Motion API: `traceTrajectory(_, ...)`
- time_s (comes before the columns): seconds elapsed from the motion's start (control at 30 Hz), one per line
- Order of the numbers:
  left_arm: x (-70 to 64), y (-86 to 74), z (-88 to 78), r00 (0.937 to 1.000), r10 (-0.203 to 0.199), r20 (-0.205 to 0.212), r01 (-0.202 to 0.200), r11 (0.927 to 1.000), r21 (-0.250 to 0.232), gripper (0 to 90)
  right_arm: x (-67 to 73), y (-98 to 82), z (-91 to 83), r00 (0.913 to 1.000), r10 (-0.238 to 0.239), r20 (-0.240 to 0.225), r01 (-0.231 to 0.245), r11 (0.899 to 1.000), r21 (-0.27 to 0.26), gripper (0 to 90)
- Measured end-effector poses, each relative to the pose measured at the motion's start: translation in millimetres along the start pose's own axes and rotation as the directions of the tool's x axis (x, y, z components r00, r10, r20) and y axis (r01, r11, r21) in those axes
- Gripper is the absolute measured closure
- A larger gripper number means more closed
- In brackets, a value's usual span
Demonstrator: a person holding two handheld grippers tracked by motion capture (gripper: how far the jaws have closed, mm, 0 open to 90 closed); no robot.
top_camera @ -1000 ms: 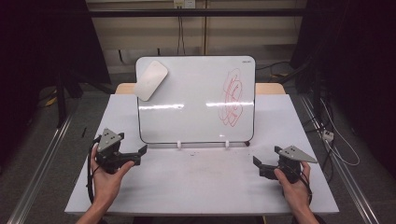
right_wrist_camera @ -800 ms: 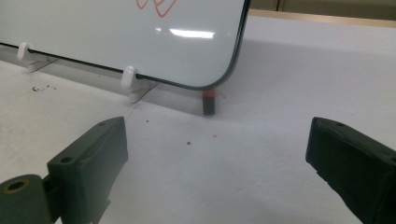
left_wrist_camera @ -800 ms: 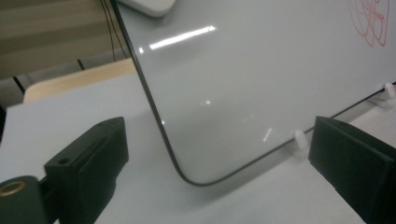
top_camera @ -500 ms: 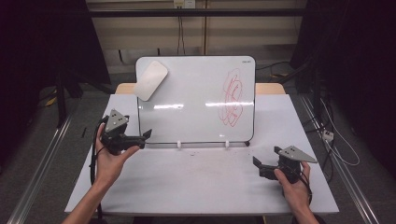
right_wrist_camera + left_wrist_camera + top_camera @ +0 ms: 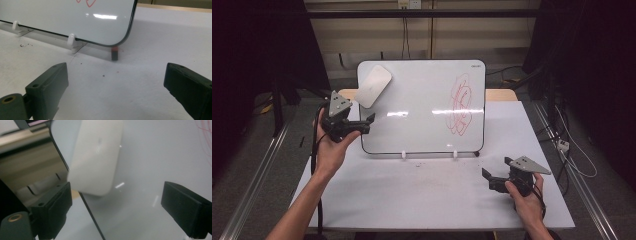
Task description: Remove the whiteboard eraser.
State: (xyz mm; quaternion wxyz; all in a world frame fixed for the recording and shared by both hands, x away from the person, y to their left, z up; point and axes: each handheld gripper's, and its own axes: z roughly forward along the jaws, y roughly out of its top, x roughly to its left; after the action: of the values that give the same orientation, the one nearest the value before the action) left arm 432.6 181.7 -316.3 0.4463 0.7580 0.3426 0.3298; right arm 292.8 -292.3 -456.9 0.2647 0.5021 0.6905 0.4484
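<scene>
- The left gripper (image 5: 371, 120) is raised at the whiteboard's (image 5: 422, 90) left edge, its jaws released and just now narrowing, with nothing between them.
- The white eraser (image 5: 374, 85) sticks tilted on the board's upper left corner, at about one o'clock from that gripper and near it; in the left gripper view the eraser (image 5: 96, 155) sits just above the gap between the jaws, untouched.
- Red scribbles (image 5: 460, 102) mark the board's right half.
- The right gripper (image 5: 486, 176) rests low on the white table (image 5: 412, 195) at five o'clock from the board, jaws released and empty.
- In the right gripper view a small dark marker stub (image 5: 114, 53) stands under the board's corner.
</scene>
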Motion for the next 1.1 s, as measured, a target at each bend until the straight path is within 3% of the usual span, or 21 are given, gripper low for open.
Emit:
traceTrajectory(0.07,1.7,6.5,4.6,0.9999,-0.015,-0.007,0.015,0.9998,0.011,10.0,0.0,0.1,0.0,1.0,0.001,-0.001,-0.001,1.0,0.0,5.5)
traceTrajectory(0.1,2.2,12.4,8.2,0.9995,0.001,-0.032,-0.001,0.9998,0.019,10.2,0.0,0.1,0.0,1.0,0.001,-0.002,-0.001,1.0,0.001,5.5)
traceTrajectory(0.17,2.6,16.8,12.5,0.999,0.019,-0.04,-0.018,0.9996,0.022,10.0,0.2,0.0,0.1,1.0,0.002,-0.003,-0.002,1.0,0.001,5.4)
traceTrajectory(0.27,3.4,19.8,18.2,0.9994,0.015,-0.032,-0.015,0.9997,0.018,6.6,0.2,-0.1,0.3,1.0,0.002,-0.004,-0.002,1.0,0.003,5.5)
traceTrajectory(0.33,3.5,25.9,24.7,0.9972,0.058,-0.047,-0.057,0.998,0.029,7.1,0.4,-0.2,0.0,1.0,0.004,-0.006,-0.004,1.0,0.001,5.5)
traceTrajectory(0.6,6.9,38.1,40.5,0.99,0.123,-0.07,-0.12,0.9921,0.035,12.2,-0.3,-0.4,0.3,1.0,0.002,-0.009,-0.002,1.0,0.006,5.5)
traceTrajectory(0.73,8.2,39.3,46.5,0.9875,0.142,-0.068,-0.139,0.9893,0.043,15.3,-0.2,-0.2,0.5,1.0,0.002,-0.009,-0.002,1.0,0.007,5.5)
traceTrajectory(0.83,7.6,39.1,55.9,0.9808,0.179,-0.077,-0.174,0.9822,0.071,17.9,0.4,0.0,1.0,0.9999,0.005,-0.011,-0.004,1.0,0.008,5.5)
traceTrajectory(1.03,7.4,39.3,63.7,0.979,0.189,-0.076,-0.183,0.9801,0.076,21.9,1.7,0.5,1.1,0.9999,-0.001,-0.014,0.001,1.0,0.007,5.5)
traceTrajectory(1.1,7.0,39.0,65.7,0.9756,0.203,-0.084,-0.195,0.9765,0.092,22.4,1.7,0.5,1.1,0.9999,-0.001,-0.015,0.001,1.0,0.006,5.5)
